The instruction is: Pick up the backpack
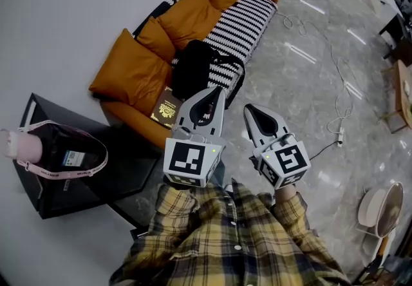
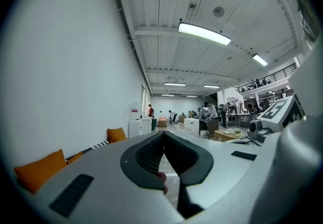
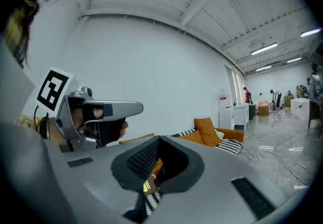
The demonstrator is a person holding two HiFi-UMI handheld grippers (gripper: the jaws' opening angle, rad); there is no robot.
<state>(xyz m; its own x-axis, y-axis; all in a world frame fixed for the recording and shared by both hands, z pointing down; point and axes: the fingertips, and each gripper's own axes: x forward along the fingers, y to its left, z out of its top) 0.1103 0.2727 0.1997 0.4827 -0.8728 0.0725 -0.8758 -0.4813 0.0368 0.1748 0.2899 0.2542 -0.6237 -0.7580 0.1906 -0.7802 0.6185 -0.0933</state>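
Note:
The black backpack (image 1: 195,67) lies on the seat of a sofa (image 1: 257,8) that has orange cushions and a black-and-white striped cover. In the head view, my left gripper (image 1: 221,90) is shut with nothing in it, and its tip is just in front of the backpack. My right gripper (image 1: 246,109) hangs beside it over the floor, also shut with nothing held. The left gripper view shows its jaws (image 2: 163,134) closed and looking down the hall. The right gripper view shows closed jaws (image 3: 159,140) facing the sofa (image 3: 222,140). The backpack is hidden there.
A dark booklet with a gold emblem (image 1: 167,111) lies on the sofa's front edge. A black side table (image 1: 45,204) at the left holds a pink bottle (image 1: 19,146) and a black bag with a pink strap (image 1: 71,152). A cable (image 1: 335,66) and a power strip (image 1: 339,133) lie on the marble floor. A fan (image 1: 380,210) stands at the lower right.

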